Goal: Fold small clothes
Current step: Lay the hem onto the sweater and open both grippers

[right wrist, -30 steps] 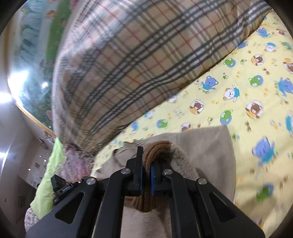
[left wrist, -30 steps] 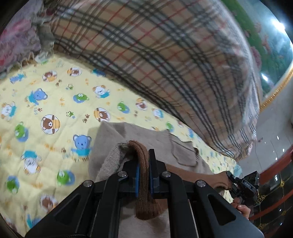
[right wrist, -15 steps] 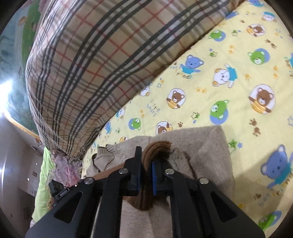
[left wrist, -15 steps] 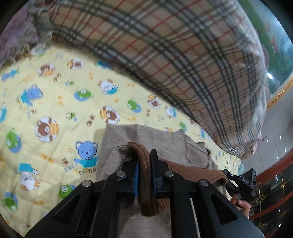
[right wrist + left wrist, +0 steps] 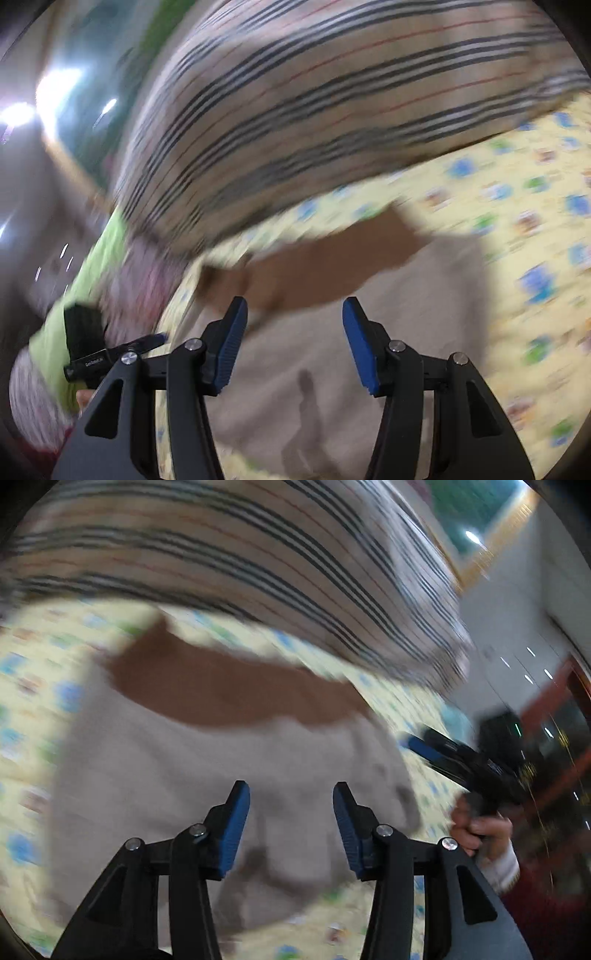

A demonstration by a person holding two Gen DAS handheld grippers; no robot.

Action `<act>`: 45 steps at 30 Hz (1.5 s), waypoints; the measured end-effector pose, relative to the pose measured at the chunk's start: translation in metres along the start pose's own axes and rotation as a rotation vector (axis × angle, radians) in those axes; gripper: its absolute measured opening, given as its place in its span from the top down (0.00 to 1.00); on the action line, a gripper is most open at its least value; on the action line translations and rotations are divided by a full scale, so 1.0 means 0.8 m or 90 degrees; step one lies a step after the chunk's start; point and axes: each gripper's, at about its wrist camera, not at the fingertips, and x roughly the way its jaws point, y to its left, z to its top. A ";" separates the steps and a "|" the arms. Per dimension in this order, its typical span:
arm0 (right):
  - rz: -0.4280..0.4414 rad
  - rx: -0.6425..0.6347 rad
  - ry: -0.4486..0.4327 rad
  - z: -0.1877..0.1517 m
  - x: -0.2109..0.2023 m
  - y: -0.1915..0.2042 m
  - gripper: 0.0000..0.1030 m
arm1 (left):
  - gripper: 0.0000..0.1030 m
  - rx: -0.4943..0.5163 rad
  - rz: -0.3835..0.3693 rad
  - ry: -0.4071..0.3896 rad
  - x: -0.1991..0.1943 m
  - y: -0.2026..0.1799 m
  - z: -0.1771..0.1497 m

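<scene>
Blurred, seemingly yellow cartoon bedsheet (image 5: pixel 33 686) under sweater (image 5: pixel 192 760)

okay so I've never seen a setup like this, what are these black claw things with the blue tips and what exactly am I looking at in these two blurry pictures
A person holds one hand-held gripper in each hand; a camera on each looks forward along its jaws. One picture is from the left gripper, the other from the right gripper. Both stand open and hold nothing. Below them a small beige sweater with a brown band lies on a yellow cartoon-print sheet, beside a big plaid pillow. The left view also catches the other gripper in the person's right hand. The blur suggests quick motion.
</scene>
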 end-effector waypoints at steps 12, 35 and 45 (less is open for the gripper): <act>-0.145 0.045 0.062 0.041 0.131 -0.075 0.68 | 0.85 -0.043 0.149 0.006 0.063 0.127 0.097; -0.246 0.094 -0.042 -0.087 -0.087 -0.049 0.35 | 0.37 -0.265 0.229 -0.100 -0.137 0.117 -0.122; -0.249 0.171 0.006 -0.133 -0.081 -0.077 0.35 | 0.35 -0.428 0.138 -0.122 -0.115 0.149 -0.165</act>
